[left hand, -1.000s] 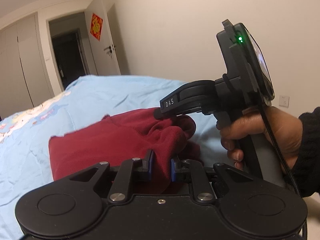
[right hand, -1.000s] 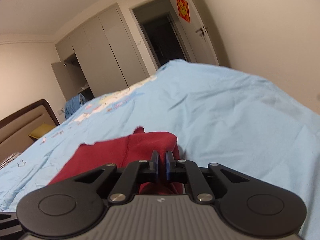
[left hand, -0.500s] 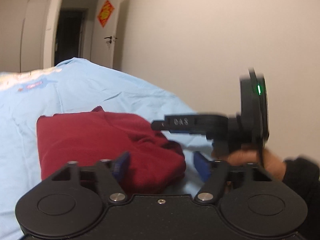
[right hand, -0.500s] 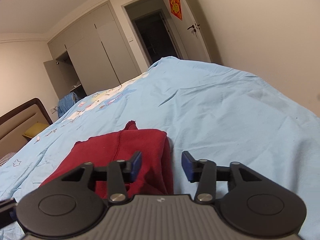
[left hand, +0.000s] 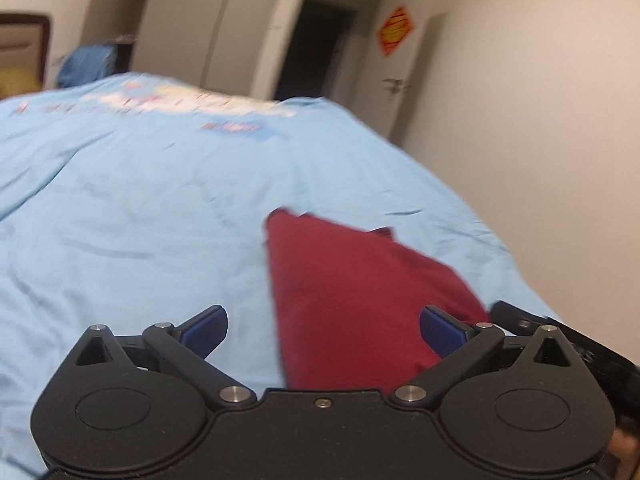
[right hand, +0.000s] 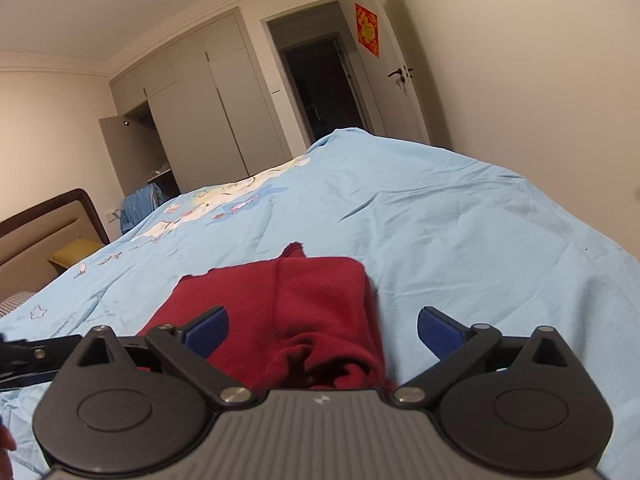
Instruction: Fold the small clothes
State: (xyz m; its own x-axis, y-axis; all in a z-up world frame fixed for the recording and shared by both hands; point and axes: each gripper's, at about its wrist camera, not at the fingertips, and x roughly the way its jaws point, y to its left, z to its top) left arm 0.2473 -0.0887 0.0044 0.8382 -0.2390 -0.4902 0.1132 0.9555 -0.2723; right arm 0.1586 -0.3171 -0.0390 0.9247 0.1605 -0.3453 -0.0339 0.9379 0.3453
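A folded dark red garment (left hand: 360,292) lies on the light blue bedspread (left hand: 140,208). In the left wrist view, which is blurred, it sits ahead and slightly right of centre. My left gripper (left hand: 323,326) is open above its near edge, with nothing between the blue pads. In the right wrist view the red garment (right hand: 288,312) lies flat with a seam down its middle and a bunched near edge. My right gripper (right hand: 323,327) is open just behind it, fingers wide apart and empty. The right gripper's black body (left hand: 560,344) shows at the left view's right edge.
The bedspread (right hand: 460,240) covers the whole bed, with a cartoon print toward the far end. A wall runs close along the bed's right side. Wardrobes, an open dark doorway (right hand: 320,88) and a headboard (right hand: 40,228) stand beyond the bed.
Both grippers, shut on the red garment a second ago, have opened wide and let it drop folded onto the bed. The left gripper has swung left and pulled back.
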